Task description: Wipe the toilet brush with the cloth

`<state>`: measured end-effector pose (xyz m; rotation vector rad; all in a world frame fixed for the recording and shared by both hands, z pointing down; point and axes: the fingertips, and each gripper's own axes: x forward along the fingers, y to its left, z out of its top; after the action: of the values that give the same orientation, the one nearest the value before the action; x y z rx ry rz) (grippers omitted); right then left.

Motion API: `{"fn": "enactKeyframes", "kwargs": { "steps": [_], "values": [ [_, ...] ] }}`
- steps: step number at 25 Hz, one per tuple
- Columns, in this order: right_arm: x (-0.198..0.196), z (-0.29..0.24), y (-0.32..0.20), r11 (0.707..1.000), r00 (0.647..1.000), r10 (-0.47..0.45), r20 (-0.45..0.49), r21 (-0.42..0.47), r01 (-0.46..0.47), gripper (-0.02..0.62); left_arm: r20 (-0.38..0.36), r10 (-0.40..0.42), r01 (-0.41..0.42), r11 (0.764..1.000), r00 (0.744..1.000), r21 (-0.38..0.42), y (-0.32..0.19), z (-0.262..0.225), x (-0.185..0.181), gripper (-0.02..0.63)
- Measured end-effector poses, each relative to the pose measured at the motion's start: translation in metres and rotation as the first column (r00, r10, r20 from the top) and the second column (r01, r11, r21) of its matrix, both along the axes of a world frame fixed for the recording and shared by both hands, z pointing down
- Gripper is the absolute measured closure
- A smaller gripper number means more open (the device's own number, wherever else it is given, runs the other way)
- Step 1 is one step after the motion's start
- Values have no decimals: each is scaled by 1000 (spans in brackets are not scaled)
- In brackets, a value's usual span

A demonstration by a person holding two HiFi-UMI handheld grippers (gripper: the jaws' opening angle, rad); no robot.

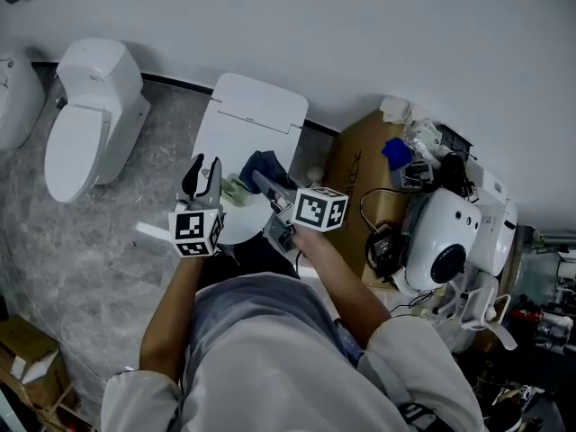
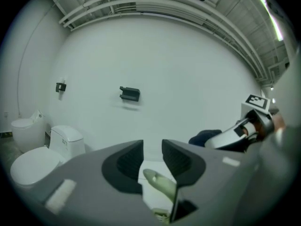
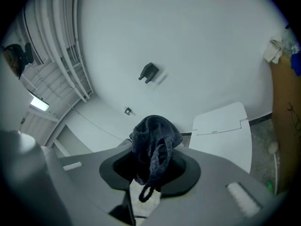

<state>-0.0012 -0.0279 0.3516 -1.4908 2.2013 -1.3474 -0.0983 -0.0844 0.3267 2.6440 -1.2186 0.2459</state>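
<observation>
1. A white toilet (image 1: 256, 115) with its lid down stands against the plain white wall (image 1: 378, 34). The person leans over its front end.
2. The left gripper (image 2: 152, 149) hangs over the toilet's front left edge, and its jaws point toward the wall. The jaws are closed to a narrow slot. The pale green handle of the toilet brush (image 2: 160, 185) sits pinched low in that slot and slants off to the right.
3. The right gripper (image 3: 153, 161) is above the toilet's lid, right of its middle. Its jaws are clamped on the cloth (image 3: 155, 135), a dark blue knit bundle that bulges above the jaw tips, with a loop dangling below them.
4. Over the lid, cloth and brush are just beside each other. Whether they touch cannot be told.
5. The floor (image 1: 54, 259) around the toilet is grey and marbled. A second toilet (image 1: 85, 133) stands to the left of the first, against the same wall.
6. A brown cardboard box (image 1: 355, 174) stands just right of the toilet. Past the box is a rounded white machine (image 1: 445, 241) among cables.
7. A black bracket (image 2: 130, 93) is fixed to the wall above the toilet.
</observation>
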Motion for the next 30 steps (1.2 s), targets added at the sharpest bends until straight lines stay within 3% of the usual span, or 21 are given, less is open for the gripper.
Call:
{"fn": "enactKeyframes", "kwargs": {
  "steps": [17, 24, 30],
  "values": [
    [-7, -45, 33, 994, 975, -5, -224, 102, 29, 489, -74, 20, -14, 997, 997, 73, 47, -72, -39, 606],
    [-15, -77, 53, 989, 955, 5, -298, 142, 39, 489, -150, 85, -85, 996, 985, 5, 76, -97, -60, 606],
    [-17, -106, 69, 982, 926, 51, -374, 188, 22, 491, -170, 63, -68, 998, 983, -18, 89, -121, -84, 606]
  ]
}}
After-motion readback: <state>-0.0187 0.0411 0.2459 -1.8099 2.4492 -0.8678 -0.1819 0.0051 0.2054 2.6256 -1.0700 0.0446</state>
